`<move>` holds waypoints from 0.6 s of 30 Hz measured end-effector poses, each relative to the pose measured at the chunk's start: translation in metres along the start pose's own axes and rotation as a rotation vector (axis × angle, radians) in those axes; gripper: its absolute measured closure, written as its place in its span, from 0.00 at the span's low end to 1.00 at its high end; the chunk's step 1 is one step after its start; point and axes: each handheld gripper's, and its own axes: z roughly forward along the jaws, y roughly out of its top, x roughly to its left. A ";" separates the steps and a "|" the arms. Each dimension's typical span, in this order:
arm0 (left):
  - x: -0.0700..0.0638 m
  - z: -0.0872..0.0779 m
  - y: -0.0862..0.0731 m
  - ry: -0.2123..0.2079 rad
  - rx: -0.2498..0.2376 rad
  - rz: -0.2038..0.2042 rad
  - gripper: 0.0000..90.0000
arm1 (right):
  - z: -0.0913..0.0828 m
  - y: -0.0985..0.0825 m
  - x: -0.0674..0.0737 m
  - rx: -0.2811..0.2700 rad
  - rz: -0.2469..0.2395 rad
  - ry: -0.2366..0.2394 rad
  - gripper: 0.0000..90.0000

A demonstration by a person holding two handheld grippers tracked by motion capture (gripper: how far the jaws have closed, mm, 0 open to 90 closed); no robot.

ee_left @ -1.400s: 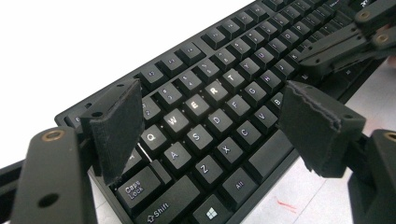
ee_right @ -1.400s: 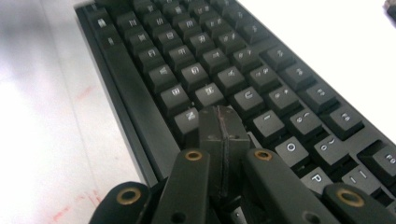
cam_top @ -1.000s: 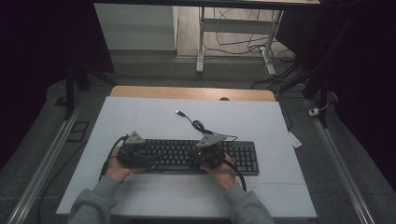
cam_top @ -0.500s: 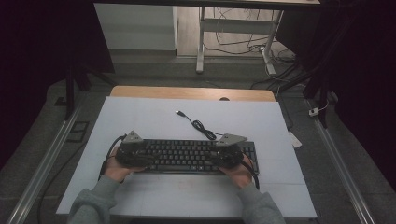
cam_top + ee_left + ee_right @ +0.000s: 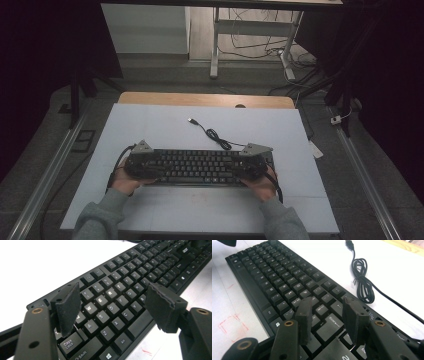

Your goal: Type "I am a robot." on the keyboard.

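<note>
A black keyboard [image 5: 197,167] lies flat across the near middle of the white table [image 5: 165,127]. My left gripper [image 5: 154,167] hovers over its left end. In the left gripper view the left gripper [image 5: 116,306] is open above the W-E-R and A-S-D keys; its jaws have just been closing a little, with nothing pinched between them. My right gripper [image 5: 241,169] is over the keyboard's right end. The right gripper [image 5: 329,320] is open above the Enter key; its jaws have just been opening and hold nothing. The keyboard's cable [image 5: 216,135] lies coiled behind it.
The cable's USB plug [image 5: 191,120] rests loose on the table behind the keyboard, and the coil [image 5: 362,285] sits close to the right gripper. Faint red marks [image 5: 233,327] are drawn on the table in front of the keyboard. A wooden strip [image 5: 205,99] runs along the far edge.
The right gripper has slid rightward along the keyboard to its right end and its jaws have spread apart. The left gripper has stayed at the left end.
</note>
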 end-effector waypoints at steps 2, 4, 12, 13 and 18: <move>-0.002 0.000 0.000 -0.006 0.001 0.007 0.33 | 0.001 0.000 0.000 0.000 -0.001 0.001 0.66; -0.003 0.000 0.001 -0.012 0.001 0.016 0.34 | 0.001 0.000 0.000 0.001 -0.001 0.001 0.66; -0.008 -0.001 0.002 -0.028 -0.008 0.034 0.42 | 0.002 -0.001 0.000 0.005 -0.005 0.003 0.66; -0.008 -0.001 0.003 -0.030 -0.009 0.036 0.45 | 0.002 -0.001 0.000 0.005 -0.006 0.004 0.66; -0.012 -0.002 0.003 -0.046 -0.017 0.055 0.59 | 0.001 0.000 0.000 0.003 -0.007 0.004 0.65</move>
